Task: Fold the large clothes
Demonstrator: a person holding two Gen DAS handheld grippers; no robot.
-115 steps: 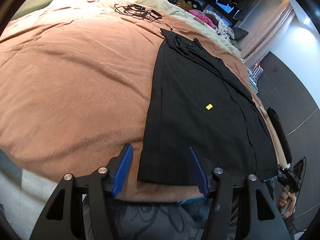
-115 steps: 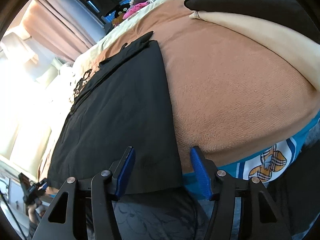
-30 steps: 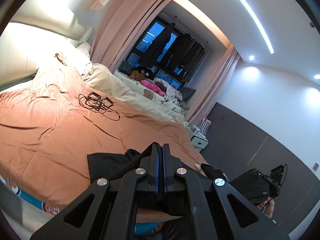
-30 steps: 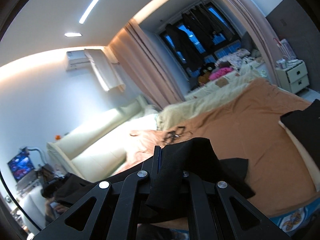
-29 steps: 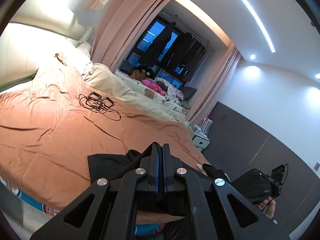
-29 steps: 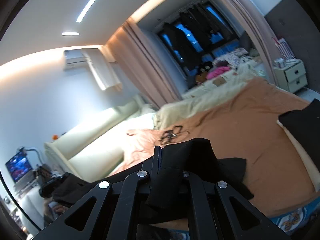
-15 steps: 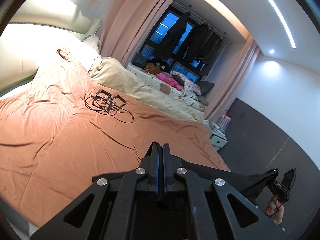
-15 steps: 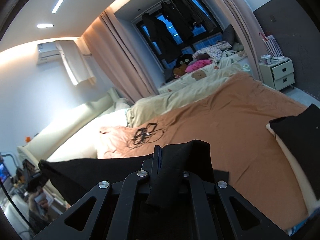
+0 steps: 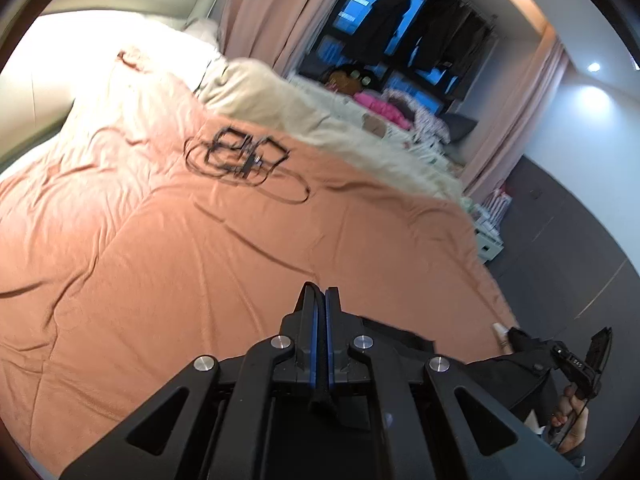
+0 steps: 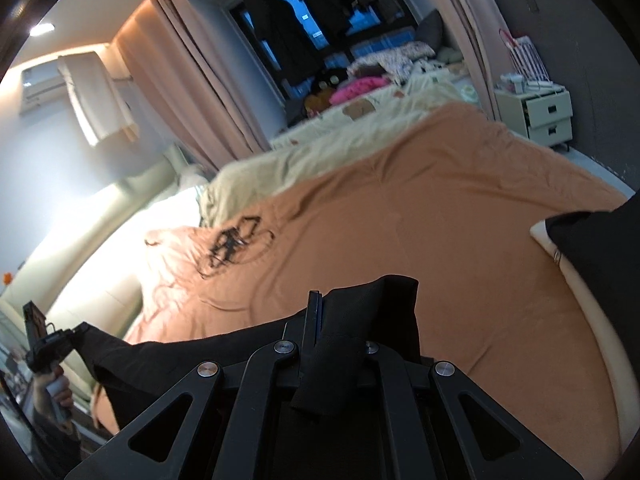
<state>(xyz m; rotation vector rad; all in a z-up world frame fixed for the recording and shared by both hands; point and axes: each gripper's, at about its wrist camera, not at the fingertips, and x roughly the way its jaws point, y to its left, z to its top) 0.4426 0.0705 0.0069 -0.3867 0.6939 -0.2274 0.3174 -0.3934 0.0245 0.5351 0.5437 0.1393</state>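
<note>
Both grippers lowered toward bed (image 9: 200,280), black garment (image 10: 200,356) pinched between fingers (image 10: 316,320)

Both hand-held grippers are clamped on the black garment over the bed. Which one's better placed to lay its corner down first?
Neither clearly. The left hand-held gripper and right hand-held gripper each pinch the black garment, stretched between them above the orange blanket. Likely lower both together.

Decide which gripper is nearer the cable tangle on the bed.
Left. The left gripper sits just below the cables; the right gripper sees the cables off to its left, farther away.
</note>
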